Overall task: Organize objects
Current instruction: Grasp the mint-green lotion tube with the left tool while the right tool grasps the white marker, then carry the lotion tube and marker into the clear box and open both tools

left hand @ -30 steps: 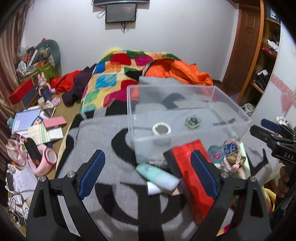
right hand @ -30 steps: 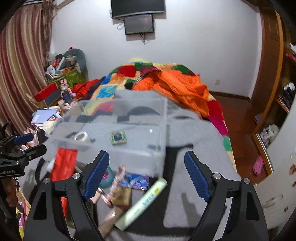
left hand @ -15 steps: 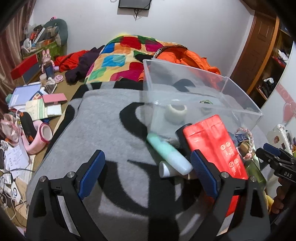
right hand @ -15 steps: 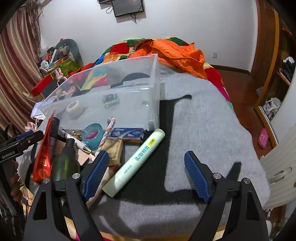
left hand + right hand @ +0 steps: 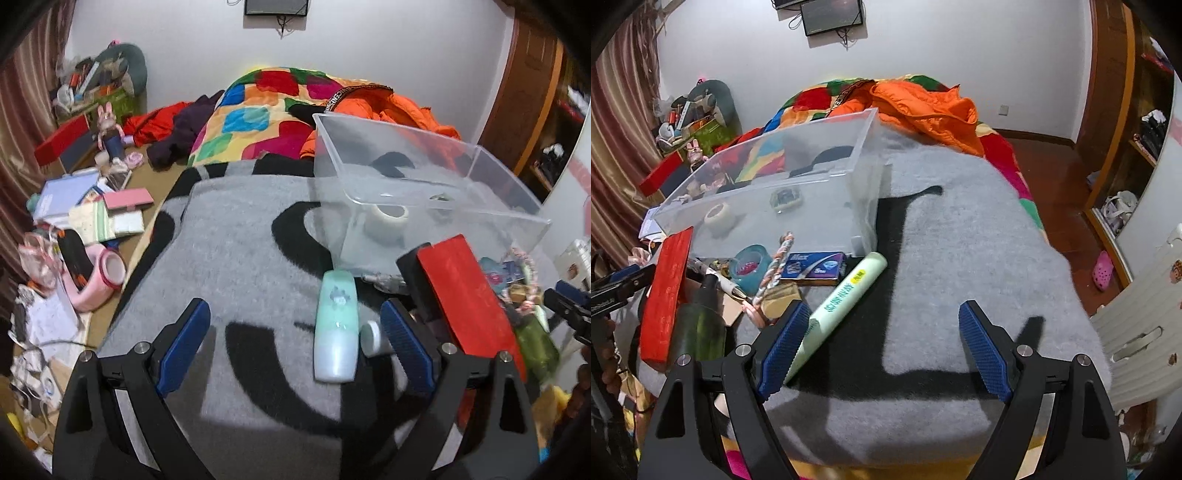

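Grey blanket [image 5: 960, 229] with broad black shapes covers the near end of the bed, with a patchwork quilt [image 5: 258, 122] and an orange jacket [image 5: 923, 107] heaped beyond it. On the blanket stands a clear plastic bin [image 5: 417, 184]; inside lie a roll of pale tape [image 5: 386, 218] and a small dark badge [image 5: 786, 198]. Loose things crowd the bin's near side: a red box [image 5: 465, 291] propped on edge, a dark green bottle [image 5: 701, 328], a long pale green tube [image 5: 846, 295] with a yellow label whose print is too small to read, a blue packet [image 5: 812, 267] marked "Max", a mint bottle [image 5: 337, 325], a teal tape roll [image 5: 750, 266], and a braided cord [image 5: 775, 266]. Left gripper [image 5: 295, 343] holds its fingers wide over the blanket, the mint bottle lying between them untouched. Right gripper [image 5: 881, 347] is likewise spread wide and empty, its left finger just in front of the tube's near end. Books and papers [image 5: 92, 206] litter the floor beside the bed.
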`<state>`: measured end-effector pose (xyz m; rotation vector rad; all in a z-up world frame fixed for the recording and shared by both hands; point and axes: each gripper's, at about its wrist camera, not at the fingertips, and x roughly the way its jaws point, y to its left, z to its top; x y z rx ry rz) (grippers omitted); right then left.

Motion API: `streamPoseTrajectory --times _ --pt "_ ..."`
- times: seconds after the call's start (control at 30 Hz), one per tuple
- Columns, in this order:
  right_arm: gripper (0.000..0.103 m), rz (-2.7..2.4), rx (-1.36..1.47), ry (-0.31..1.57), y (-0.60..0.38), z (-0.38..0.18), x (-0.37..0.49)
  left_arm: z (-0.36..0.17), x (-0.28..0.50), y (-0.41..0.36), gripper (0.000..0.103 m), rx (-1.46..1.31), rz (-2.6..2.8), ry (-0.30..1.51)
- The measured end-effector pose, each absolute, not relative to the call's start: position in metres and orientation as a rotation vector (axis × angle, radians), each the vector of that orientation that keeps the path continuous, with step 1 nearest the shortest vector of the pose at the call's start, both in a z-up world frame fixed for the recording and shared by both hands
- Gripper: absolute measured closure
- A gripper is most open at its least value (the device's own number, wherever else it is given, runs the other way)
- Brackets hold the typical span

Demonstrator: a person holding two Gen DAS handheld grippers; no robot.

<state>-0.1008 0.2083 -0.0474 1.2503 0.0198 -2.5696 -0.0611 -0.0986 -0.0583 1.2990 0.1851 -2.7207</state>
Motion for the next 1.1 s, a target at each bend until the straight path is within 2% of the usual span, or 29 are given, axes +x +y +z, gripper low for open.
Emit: streamPoseTrajectory --times 0.2,0.27,0.3,0.37,0.43,0.47,0.7,0.8,0.87,0.93,1.1 --pt "0.023 -2.548 1.272 0.005 0.2 -0.054 -0.101 -0.066 -0.075 -0.093 0.034 1.324 -2.739 0.174" --pt "0.028 -2.547 1.284 0.008 0.203 -0.055 -0.1 -0.067 -0.074 -0.094 0.043 1.327 -2.748 0.18" --pt "0.03 -2.539 1.293 0.0 0.205 -0.056 -0.1 -0.066 -0.072 -0.095 0.043 1.328 -2.751 0.187" --pt "0.045 -2.537 1.314 -0.002 0.209 -0.058 -0.1 -0.066 -0.066 -0.098 0.045 1.325 -2.752 0.196" --pt "0.055 -2.544 1.334 0.021 0.213 -0.06 -0.101 -0.065 -0.06 -0.102 0.048 1.322 -2.748 0.199" --pt "0.055 -2.55 1.333 0.032 0.215 -0.06 -0.1 -0.066 -0.059 -0.104 0.052 1.33 -2.735 0.188" --pt "0.055 -2.558 1.305 0.033 0.209 -0.06 -0.107 -0.074 -0.056 -0.107 0.053 1.335 -2.716 0.117" --pt "0.065 -2.566 1.284 0.043 0.203 -0.062 -0.109 -0.075 -0.054 -0.102 0.061 1.301 -2.732 0.092" --pt "0.078 -2.577 1.267 0.048 0.202 -0.062 -0.107 -0.075 -0.052 -0.099 0.074 1.278 -2.752 0.091" --pt "0.089 -2.577 1.26 0.038 0.204 -0.061 -0.104 -0.075 -0.049 -0.095 0.078 1.257 -2.755 0.069" --pt "0.089 -2.593 1.25 -0.011 0.217 -0.058 -0.1 -0.072 -0.042 -0.091 0.078 1.239 -2.755 0.071"
